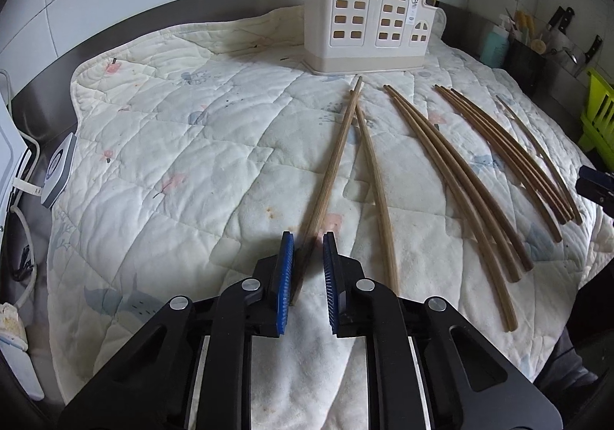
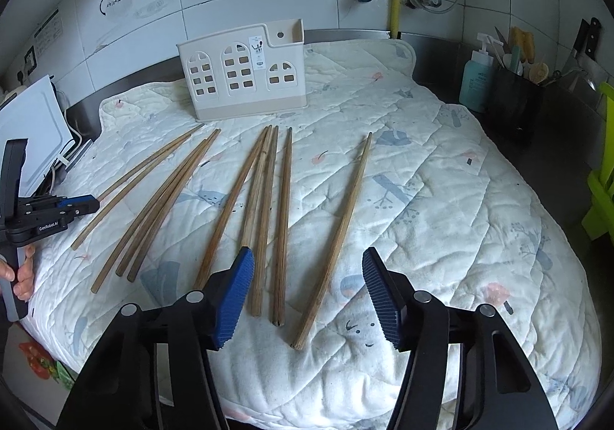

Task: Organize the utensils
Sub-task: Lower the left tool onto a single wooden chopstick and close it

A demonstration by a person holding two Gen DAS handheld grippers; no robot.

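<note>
Several long wooden chopsticks lie fanned out on a quilted white cloth (image 1: 192, 146). A cream utensil holder (image 1: 366, 31) with window cut-outs stands upright at the back; it also shows in the right wrist view (image 2: 245, 79). My left gripper (image 1: 308, 242) has its blue pads narrowly apart around the near end of the leftmost chopstick (image 1: 334, 169), with a gap still showing on the right pad's side. My right gripper (image 2: 307, 261) is wide open and empty, above the near ends of the middle chopsticks (image 2: 282, 223) and the rightmost chopstick (image 2: 341, 223).
A black utensil pot (image 2: 516, 104) and a teal soap bottle (image 2: 476, 83) stand at the right on the steel counter, beside a green rack (image 2: 604, 177). A white board (image 2: 30, 123) and cables sit at the left. Tiled wall with pipes runs behind.
</note>
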